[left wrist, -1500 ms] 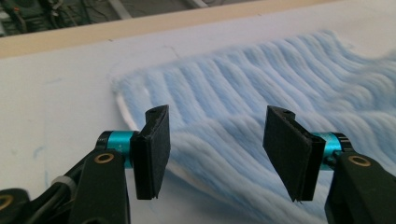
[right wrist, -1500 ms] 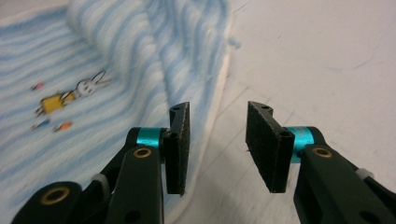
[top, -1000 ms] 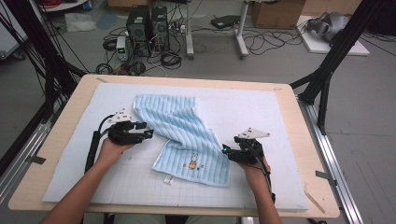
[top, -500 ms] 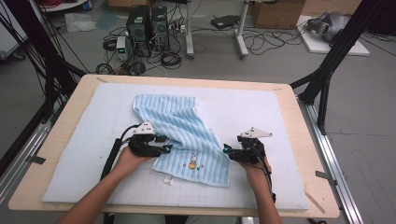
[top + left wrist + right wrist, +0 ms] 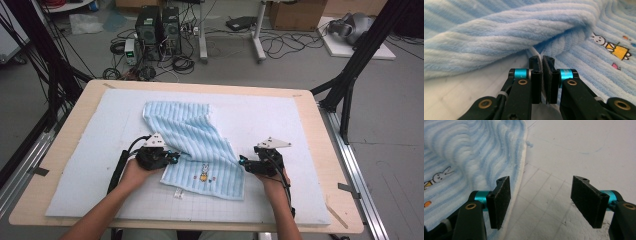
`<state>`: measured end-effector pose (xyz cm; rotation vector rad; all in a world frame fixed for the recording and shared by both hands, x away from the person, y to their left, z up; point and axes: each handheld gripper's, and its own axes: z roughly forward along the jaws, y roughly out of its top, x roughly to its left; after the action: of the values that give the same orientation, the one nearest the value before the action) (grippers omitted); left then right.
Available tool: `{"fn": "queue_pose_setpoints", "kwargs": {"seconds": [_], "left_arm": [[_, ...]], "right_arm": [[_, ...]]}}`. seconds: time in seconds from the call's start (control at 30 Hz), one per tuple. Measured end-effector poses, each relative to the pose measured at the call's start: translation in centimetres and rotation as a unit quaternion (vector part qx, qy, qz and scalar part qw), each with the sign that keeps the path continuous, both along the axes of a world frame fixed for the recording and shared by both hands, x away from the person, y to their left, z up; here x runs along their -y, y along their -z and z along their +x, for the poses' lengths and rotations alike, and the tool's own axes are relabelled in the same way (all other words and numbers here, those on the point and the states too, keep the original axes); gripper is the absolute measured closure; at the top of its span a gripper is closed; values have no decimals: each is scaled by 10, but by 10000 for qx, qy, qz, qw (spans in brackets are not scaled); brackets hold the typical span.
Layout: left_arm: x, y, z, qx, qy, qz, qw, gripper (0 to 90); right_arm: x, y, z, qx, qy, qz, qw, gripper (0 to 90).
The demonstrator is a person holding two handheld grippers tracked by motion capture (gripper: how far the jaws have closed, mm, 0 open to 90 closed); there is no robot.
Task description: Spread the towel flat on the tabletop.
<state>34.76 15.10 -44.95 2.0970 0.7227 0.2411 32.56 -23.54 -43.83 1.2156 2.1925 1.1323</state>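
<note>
A light blue striped towel (image 5: 192,135) lies rumpled and partly folded over on the white gridded mat (image 5: 265,115), with a small rabbit print (image 5: 203,175) near its front edge. My left gripper (image 5: 172,158) sits at the towel's left edge. In the left gripper view its jaws (image 5: 542,60) are shut on a thin edge of the towel (image 5: 524,30) under a raised fold. My right gripper (image 5: 242,162) rests by the towel's right edge. In the right gripper view it (image 5: 540,200) stands wide open over bare mat, its left pad (image 5: 500,200) next to the towel's hem (image 5: 520,170).
The mat covers a wooden table (image 5: 75,115) with metal rails along both sides. Black frame posts (image 5: 350,75) stand at the back corners. Computers (image 5: 157,25) and cables lie on the floor beyond the far edge. A white label (image 5: 178,194) pokes out at the towel's front edge.
My left gripper has moved right from the bare mat to the towel's left edge and is shut on it. The right gripper has hardly moved.
</note>
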Motion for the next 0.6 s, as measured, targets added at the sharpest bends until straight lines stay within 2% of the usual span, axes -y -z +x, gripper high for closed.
{"fn": "queue_pose_setpoints", "kwargs": {"seconds": [0.13,0.17,0.2,0.23,0.27,0.3,0.33,0.37,0.4,0.6], "left_arm": [[-20,-2,-14,-75,-91,-41,9999,852],[-20,-2,-14,-75,-91,-41,9999,851],[-30,-2,-19,-109,-127,-40,9999,851],[-30,-2,-19,-109,-127,-40,9999,851],[-41,-2,-25,-130,-221,-34,9997,851],[-41,-2,-25,-130,-221,-34,9997,851],[-52,-2,-31,-164,-287,-36,9994,851],[-52,-2,-31,-164,-287,-36,9994,850],[-62,-1,-37,-207,-330,-45,9992,850],[-82,-2,-51,-327,-395,-106,9986,840]], "right_arm": [[0,0,0,-24,7,12,10000,317],[0,0,0,-24,7,12,10000,317],[0,0,0,-16,5,4,10000,317],[0,0,0,-16,5,4,10000,317],[-1,0,-1,-28,6,-11,10000,317],[-1,0,-1,-28,6,-11,10000,317],[-1,0,0,-36,-3,-8,10000,317],[-1,1,0,-27,-2,-19,10000,317],[-1,1,0,-31,0,-19,10000,317],[-3,2,0,-69,-5,22,10000,318]]}}
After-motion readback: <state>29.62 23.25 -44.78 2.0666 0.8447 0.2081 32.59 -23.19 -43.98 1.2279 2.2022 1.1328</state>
